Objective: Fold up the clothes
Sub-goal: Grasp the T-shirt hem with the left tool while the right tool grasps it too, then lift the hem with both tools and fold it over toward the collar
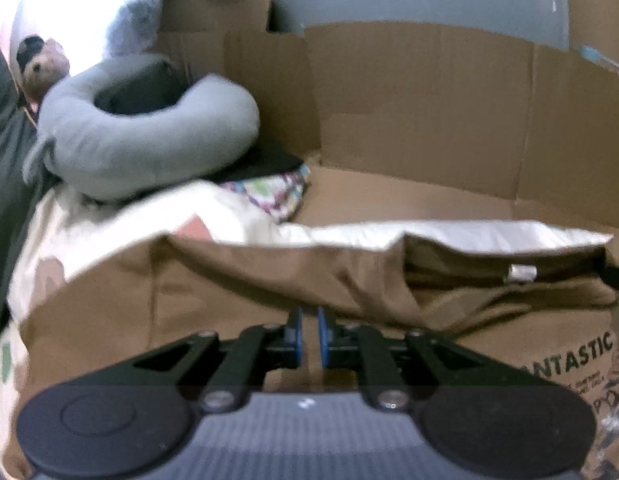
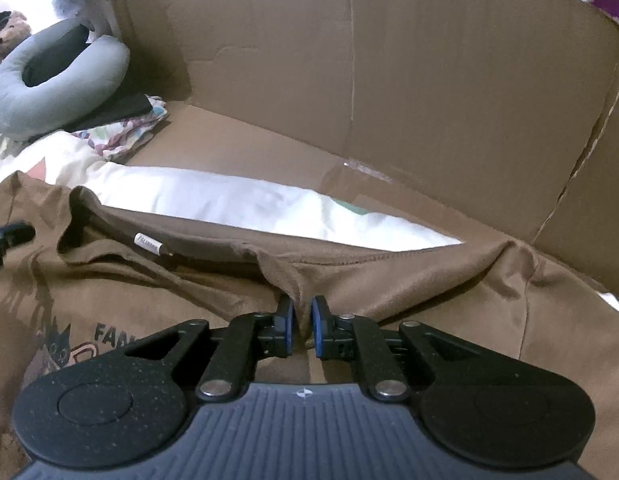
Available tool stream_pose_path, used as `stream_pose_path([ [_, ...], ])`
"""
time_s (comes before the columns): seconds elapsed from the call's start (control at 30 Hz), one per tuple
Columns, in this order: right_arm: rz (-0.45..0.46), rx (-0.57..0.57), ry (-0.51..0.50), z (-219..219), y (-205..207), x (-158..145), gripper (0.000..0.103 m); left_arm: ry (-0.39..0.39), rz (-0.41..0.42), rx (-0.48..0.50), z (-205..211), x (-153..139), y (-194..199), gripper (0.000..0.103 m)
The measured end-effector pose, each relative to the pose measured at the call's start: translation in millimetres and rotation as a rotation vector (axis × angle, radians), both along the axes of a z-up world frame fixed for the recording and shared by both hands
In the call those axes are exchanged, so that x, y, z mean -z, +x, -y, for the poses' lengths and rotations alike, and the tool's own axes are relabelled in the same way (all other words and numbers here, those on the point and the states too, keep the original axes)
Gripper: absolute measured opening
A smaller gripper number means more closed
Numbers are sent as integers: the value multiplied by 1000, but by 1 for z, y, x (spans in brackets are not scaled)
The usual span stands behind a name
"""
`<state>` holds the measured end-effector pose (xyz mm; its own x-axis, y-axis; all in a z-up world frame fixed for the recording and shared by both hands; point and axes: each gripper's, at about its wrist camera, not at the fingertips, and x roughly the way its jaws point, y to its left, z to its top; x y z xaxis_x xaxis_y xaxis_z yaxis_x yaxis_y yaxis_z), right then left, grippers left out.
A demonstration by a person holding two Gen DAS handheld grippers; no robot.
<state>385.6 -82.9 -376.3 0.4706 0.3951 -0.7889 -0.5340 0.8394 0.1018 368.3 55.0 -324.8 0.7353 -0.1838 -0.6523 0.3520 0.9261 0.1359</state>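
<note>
Right wrist, brown T-shirt (image 2: 189, 292), print reads "FAN"

Both wrist cameras are looking forward and downward along their tongs, sitting close over the brown shirt (image 1: 269, 276); both are sharing the grey neck pillow (image 2: 57, 80) and cardboard wall (image 2: 429, 80).

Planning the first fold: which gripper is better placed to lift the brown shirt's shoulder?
Probably right: the right gripper pinches a fold of the shirt beside the collar.
</note>
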Motion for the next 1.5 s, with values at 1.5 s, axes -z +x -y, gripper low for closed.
stream_pose_path([
  [1.5,28,-578,-238,-24,70,-10,47,488,-152,675,72,25,75,55],
])
